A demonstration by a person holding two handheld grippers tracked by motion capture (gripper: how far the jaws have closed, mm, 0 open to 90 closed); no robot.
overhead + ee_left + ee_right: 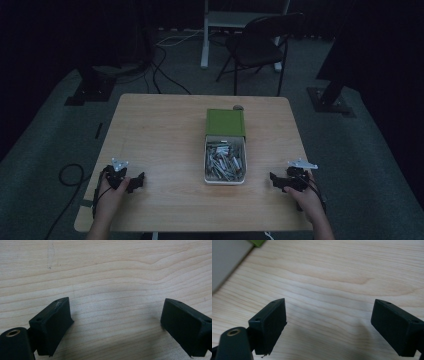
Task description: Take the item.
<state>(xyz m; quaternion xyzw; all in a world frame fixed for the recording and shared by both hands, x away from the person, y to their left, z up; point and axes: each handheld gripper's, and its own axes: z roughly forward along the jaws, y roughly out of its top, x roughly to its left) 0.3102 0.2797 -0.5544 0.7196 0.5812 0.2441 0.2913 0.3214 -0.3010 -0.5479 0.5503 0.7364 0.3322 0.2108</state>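
Left gripper (136, 183): held low at the near left of the table (160, 130) — jaws spread wide, bare wood between them in the left gripper view (116, 315).
Right gripper (275, 180): held low at the near right — jaws wide apart, gripping nothing (328, 315).
Box (225, 159): white tray of small metal parts, mid-table between the two grippers, well apart from both.
Green sleeve (225, 122): slid back over the tray's far end.
Small dark thing (238, 107): just behind the sleeve; cannot tell what it is.
Chair (257, 42): beyond the table.
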